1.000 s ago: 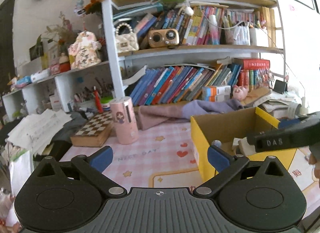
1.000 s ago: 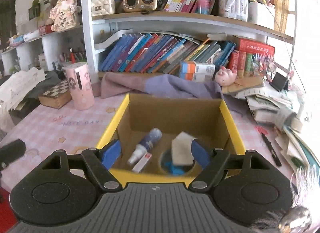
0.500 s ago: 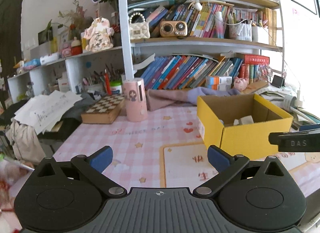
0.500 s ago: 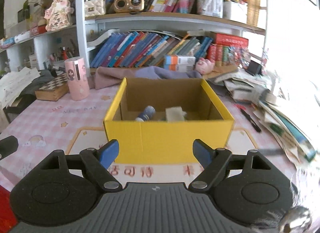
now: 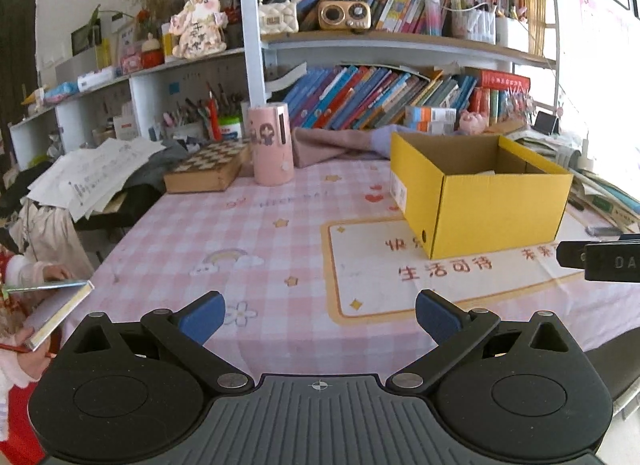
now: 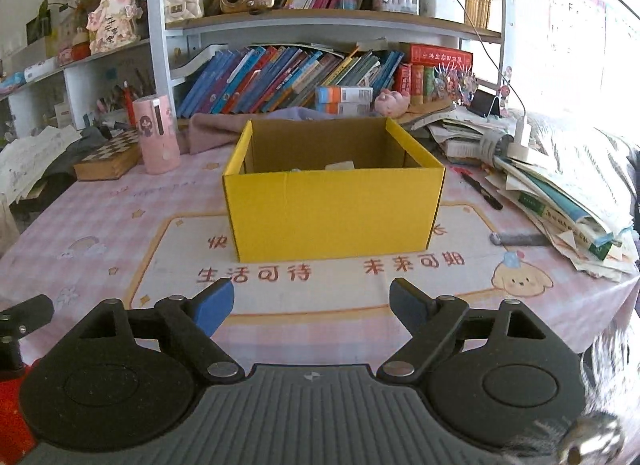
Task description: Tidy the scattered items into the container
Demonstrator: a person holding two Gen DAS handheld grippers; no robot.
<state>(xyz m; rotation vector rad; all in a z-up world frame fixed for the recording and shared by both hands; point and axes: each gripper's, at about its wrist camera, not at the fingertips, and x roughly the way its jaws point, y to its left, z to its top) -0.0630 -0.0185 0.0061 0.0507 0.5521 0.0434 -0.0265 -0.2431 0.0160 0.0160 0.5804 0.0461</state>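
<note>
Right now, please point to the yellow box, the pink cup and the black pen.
yellow box (image 6: 332, 213): right wrist view, middle of its front wall.
pink cup (image 6: 156, 133): right wrist view, middle of its side.
black pen (image 6: 480, 189): right wrist view, middle of its barrel.

We see a table covered in a pink checked cloth (image 6: 120, 217). On it stand a yellow box (image 6: 334, 209), a pink canister (image 6: 156, 133) and a chessboard case (image 6: 106, 159); a black pen (image 6: 480, 190) and piled books (image 6: 560, 189) lie to the right.
</note>
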